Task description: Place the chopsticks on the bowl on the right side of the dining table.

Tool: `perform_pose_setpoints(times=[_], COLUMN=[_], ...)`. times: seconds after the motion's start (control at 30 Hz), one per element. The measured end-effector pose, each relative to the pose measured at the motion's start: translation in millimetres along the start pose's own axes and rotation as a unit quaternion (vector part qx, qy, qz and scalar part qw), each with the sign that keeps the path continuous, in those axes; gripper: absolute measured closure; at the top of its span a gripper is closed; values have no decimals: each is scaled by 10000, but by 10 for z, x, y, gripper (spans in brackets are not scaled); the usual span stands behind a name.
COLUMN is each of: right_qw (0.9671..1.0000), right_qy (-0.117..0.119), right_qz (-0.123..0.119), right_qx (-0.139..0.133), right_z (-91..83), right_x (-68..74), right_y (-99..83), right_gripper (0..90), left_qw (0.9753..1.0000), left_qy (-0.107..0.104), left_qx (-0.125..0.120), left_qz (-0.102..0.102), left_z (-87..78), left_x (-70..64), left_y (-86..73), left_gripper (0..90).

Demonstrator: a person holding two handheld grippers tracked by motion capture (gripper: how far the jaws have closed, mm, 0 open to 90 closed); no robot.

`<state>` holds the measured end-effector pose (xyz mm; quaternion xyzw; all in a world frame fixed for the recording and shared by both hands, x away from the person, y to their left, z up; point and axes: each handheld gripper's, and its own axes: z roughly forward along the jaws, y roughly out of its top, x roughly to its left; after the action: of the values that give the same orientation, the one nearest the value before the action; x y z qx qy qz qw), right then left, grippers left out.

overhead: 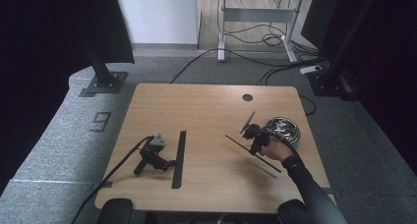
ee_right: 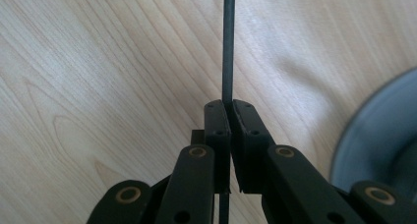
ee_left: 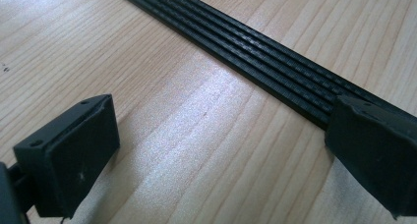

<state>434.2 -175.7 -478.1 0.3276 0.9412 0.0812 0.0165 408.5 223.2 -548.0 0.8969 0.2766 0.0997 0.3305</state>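
Note:
A long black ribbed strip [overhead: 179, 157] lies flat on the wooden table [overhead: 206, 106], left of centre. My left gripper [overhead: 172, 163] rests on the table beside it with no hand on it. Its jaws stand open [ee_left: 216, 150], and one fingertip [ee_left: 373, 145] lies over the ribbed strip [ee_left: 255, 52]. A person's hand holds my right gripper [overhead: 256, 145] at the table's right. It is shut [ee_right: 229, 106] on a second thin black strip [overhead: 238, 142], lifted off the wood and seen edge-on as a strip [ee_right: 228, 42].
A shiny metal bowl [overhead: 285, 128] sits just right of the right gripper, with its rim [ee_right: 388, 135] close by. A round cable hole [overhead: 247, 97] marks the table's far side. The left gripper's cable [overhead: 118, 162] trails off the front left edge.

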Motion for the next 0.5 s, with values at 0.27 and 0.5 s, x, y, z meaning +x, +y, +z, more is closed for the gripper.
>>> perform_pose_setpoints(times=[0.27, 0.5], right_qw=[9999, 9994], right_qy=[-120, -263], right_qz=[78, 178], right_qx=[-90, -149], right_z=[-232, -448], right_x=[-71, -139], right_y=[-40, -61], right_gripper=[859, 859], left_qw=[10000, 10000], left_qy=[2, 0], left_qx=[2, 7], left_qz=[4, 2], left_z=[0, -1], left_x=[0, 1], left_y=[0, 0], left_gripper=[0, 0])
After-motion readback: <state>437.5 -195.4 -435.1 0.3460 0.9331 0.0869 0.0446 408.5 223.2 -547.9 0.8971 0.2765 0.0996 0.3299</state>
